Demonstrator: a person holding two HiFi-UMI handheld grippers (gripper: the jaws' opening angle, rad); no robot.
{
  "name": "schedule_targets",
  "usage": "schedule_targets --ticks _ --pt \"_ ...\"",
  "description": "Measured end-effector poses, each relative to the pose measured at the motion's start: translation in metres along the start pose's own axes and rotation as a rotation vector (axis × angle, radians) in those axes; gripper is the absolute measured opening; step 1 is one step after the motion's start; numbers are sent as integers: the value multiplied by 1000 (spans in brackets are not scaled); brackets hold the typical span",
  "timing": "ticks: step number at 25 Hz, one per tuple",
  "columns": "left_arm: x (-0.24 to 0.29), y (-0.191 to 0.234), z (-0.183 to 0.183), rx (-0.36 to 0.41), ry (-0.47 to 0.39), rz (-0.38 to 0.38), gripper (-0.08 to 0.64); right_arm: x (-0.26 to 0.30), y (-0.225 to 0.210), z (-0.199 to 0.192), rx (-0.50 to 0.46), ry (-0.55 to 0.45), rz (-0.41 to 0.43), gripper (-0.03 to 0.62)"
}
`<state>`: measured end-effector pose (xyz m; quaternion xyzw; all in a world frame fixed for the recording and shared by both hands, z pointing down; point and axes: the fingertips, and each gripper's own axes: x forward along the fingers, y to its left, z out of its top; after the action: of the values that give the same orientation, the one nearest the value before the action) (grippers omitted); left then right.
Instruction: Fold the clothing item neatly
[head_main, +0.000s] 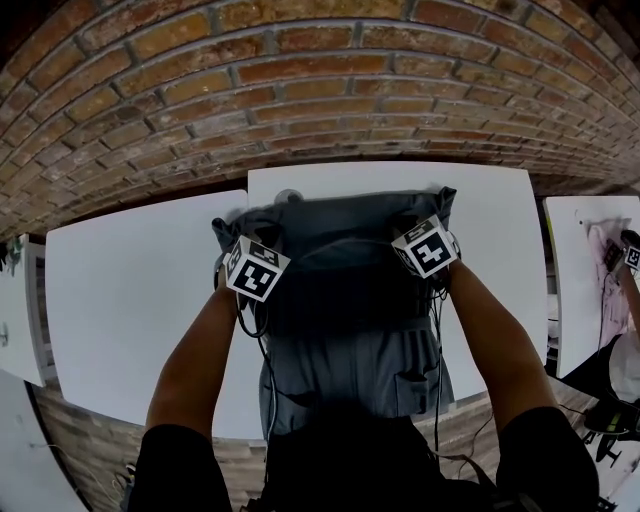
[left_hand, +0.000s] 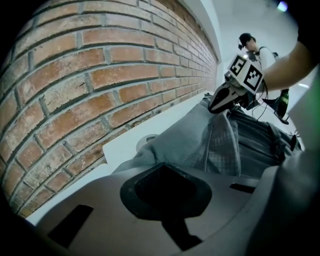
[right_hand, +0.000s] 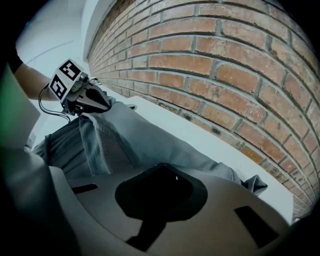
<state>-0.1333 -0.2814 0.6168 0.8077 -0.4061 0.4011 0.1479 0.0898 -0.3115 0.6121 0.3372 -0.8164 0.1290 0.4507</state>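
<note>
A grey garment (head_main: 350, 300), trousers with pockets, lies lengthwise on the white table (head_main: 140, 290); its near end hangs over the front edge. My left gripper (head_main: 238, 250) is shut on the garment's far left edge, and cloth (left_hand: 200, 140) runs straight out of its jaws (left_hand: 160, 167). My right gripper (head_main: 440, 232) is shut on the far right edge. In the left gripper view the right gripper (left_hand: 214, 107) pinches a raised fold. In the right gripper view the left gripper (right_hand: 102, 106) pinches the cloth (right_hand: 150, 140) the same way. Both pinched edges are held a little above the table, near the wall.
A brick wall (head_main: 320, 90) runs close behind the table. A round cable hole (head_main: 288, 195) sits in the tabletop by the garment's far edge. At the right, a second white table (head_main: 585, 290) holds a pink cloth (head_main: 605, 250). A person (left_hand: 252, 45) stands in the background. Cables (head_main: 437, 340) hang from my grippers.
</note>
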Motion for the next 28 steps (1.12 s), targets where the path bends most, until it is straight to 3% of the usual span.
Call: schedule_targets --ticks 7,18,23,28 --pt "18 30 20 28 15 26 -2 19 -33 26 -12 12 -49 2" --pt "38 71 41 26 12 90 -2 44 -63 59 53 3 -43 2" --pt "15 67 45 -9 -105 102 -2 39 -59 57 118 -50 5 2" --pt "-29 54 48 41 -182 145 -2 6 -44 64 120 -153 84 18"
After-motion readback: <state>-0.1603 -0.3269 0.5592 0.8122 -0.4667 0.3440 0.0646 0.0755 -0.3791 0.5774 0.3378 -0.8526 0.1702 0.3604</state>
